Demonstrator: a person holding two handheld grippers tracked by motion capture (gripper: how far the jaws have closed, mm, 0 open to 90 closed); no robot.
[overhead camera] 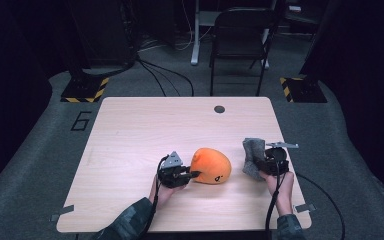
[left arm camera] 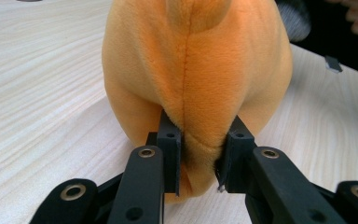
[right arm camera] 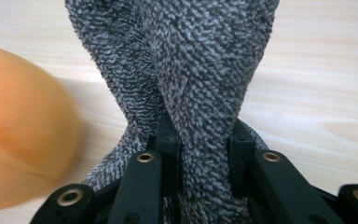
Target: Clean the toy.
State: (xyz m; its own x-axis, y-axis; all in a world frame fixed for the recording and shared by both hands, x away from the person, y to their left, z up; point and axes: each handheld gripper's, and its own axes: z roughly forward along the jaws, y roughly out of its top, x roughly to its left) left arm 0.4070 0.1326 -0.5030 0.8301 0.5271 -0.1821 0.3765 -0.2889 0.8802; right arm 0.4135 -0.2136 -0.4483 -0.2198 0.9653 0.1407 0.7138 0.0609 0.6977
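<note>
A: Orange plush toy (overhead camera: 211, 165) lies on the wooden table (overhead camera: 130, 135), near its front edge. Left gripper (overhead camera: 192, 174) pinches a fold of plush at its near end.

B: Noted. Right gripper (overhead camera: 258, 166)?

A: Clamped on a grey terry cloth (overhead camera: 252, 155), bunched upright, just right of the toy, apart from it.

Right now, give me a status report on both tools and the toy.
Left tool shut on orange plush. Right tool shut on grey cloth, held upright. Plush rests on table; nothing in the way.
</note>
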